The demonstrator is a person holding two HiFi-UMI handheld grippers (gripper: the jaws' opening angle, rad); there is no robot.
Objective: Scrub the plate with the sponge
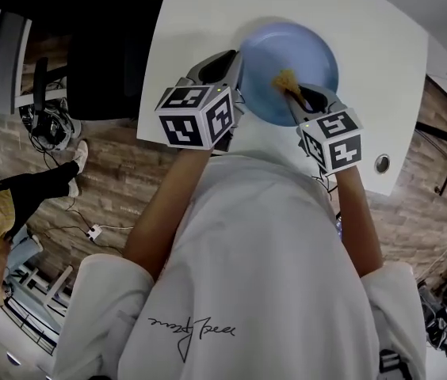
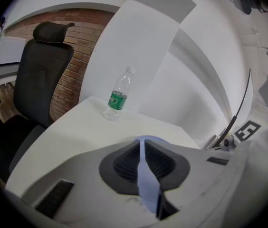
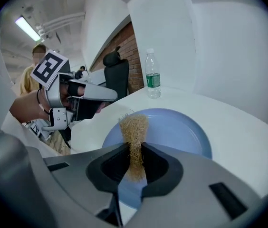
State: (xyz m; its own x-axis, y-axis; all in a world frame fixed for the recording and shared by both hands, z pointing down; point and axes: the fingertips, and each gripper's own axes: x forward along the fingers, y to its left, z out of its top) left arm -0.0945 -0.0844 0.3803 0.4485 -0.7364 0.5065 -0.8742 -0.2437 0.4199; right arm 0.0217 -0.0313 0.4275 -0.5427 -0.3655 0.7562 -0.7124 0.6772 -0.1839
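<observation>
The blue plate [image 1: 295, 58] is over the white table [image 1: 382, 62], a little tilted. My left gripper [image 1: 236, 68] is shut on its left rim; in the left gripper view the thin blue plate [image 2: 146, 177] edge runs between the ribbed pads of that gripper [image 2: 142, 150]. My right gripper [image 1: 299, 95] is shut on a tan fibrous sponge [image 1: 286, 79] that rests over the plate's near middle. In the right gripper view the sponge [image 3: 134, 129] sticks up from the right gripper [image 3: 134, 152] in front of the plate [image 3: 179, 129], with the left gripper [image 3: 84, 95] at the plate's left side.
A clear water bottle with a green label [image 2: 118, 96] stands at the table's far edge, also the bottle [image 3: 152, 80] behind the plate. A black office chair [image 2: 36, 75] is left of the table. A round grommet [image 1: 382, 163] sits near the table's front right. A person [image 1: 5, 212] sits on the floor at left.
</observation>
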